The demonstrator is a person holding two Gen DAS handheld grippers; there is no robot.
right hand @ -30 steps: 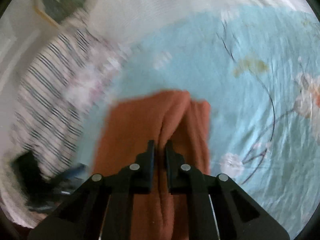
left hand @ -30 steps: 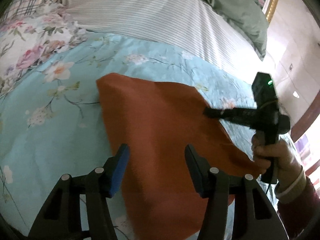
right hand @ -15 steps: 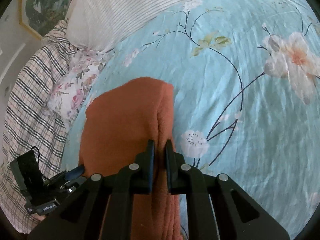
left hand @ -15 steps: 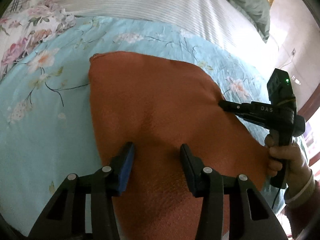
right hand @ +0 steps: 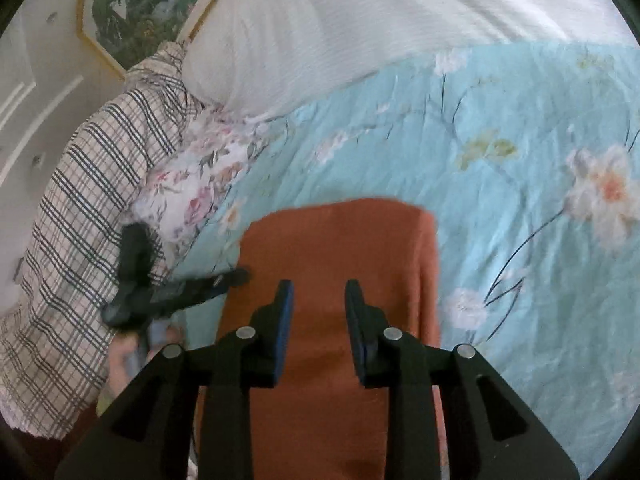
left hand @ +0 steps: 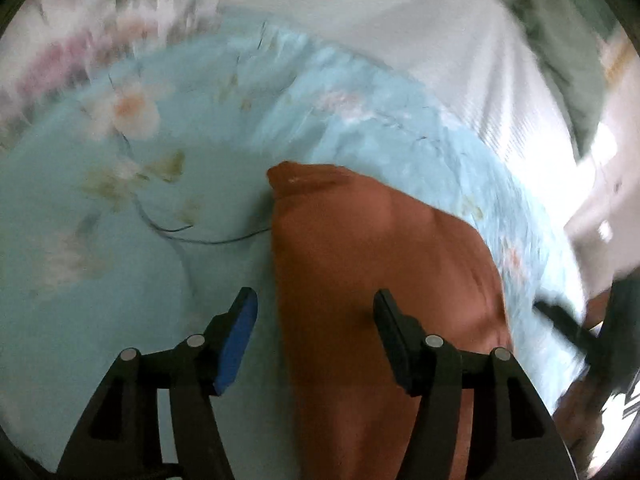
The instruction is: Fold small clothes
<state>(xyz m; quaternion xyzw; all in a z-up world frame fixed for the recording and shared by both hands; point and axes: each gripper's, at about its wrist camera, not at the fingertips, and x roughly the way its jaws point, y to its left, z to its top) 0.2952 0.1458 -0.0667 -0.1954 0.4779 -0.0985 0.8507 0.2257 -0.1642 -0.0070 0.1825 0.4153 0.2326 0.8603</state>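
An orange-brown cloth [left hand: 380, 264] lies folded on the light blue floral bedspread [left hand: 120, 240]; it also shows in the right wrist view [right hand: 340, 248]. My left gripper [left hand: 314, 316] is open and empty, its jaws straddling the cloth's left edge. My right gripper [right hand: 318, 300] is open and empty, just above the cloth's middle. The left gripper also shows in the right wrist view [right hand: 224, 280] at the cloth's left edge. The left wrist view is blurred.
A white striped pillow [right hand: 340, 28] lies at the head of the bed, with a checked pillow [right hand: 80, 200] and a floral cushion [right hand: 192, 184] to the left. A green pillow [left hand: 560, 20] and a framed picture [right hand: 140, 4] lie beyond.
My right gripper has opened and let go of the cloth, which now lies flat. My left gripper has swung left to the cloth's left edge.
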